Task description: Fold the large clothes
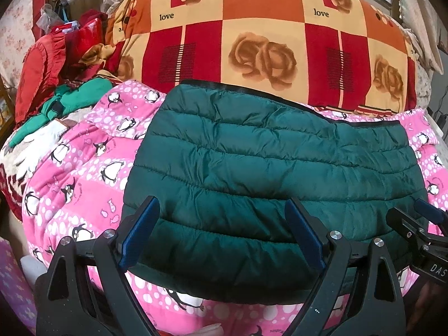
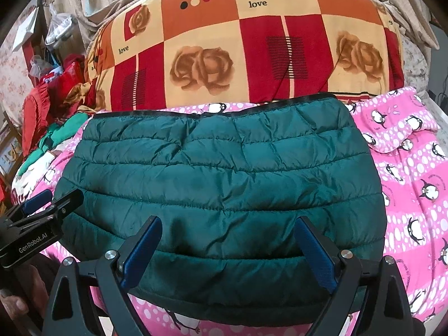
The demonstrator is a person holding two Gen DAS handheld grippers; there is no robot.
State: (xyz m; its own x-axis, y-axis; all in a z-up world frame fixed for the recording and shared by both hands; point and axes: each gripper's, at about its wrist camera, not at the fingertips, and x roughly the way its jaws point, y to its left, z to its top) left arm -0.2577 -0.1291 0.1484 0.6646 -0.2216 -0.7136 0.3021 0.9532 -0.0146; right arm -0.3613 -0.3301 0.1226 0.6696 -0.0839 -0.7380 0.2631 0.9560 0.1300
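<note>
Left gripper jaws spread wide, holding nothing; blue pads hang over the near edge of the folded green puffer jacket, toward its left part. Whether the pads touch the fabric, cannot tell. Right gripper same state: jaws apart, nothing between them but jacket surface below, over the near edge toward the jacket's right part. Each gripper shows at the edge of the other's view: right one at the jacket's near-right corner in the left wrist view, left one at the near-left corner in the right wrist view.

Jacket is folded into a compact quilted rectangle with a dark trimmed edge on the far side. It lies flat, centred on a pink penguin-print blanket that covers the bed.

Far behind the jacket, touching its far edge in view, a bulky red, orange and cream checked quilt with rose prints and the word "love".

Far left: a green garment, a white glove near it, and a red ruffled cushion among piled clutter.
</note>
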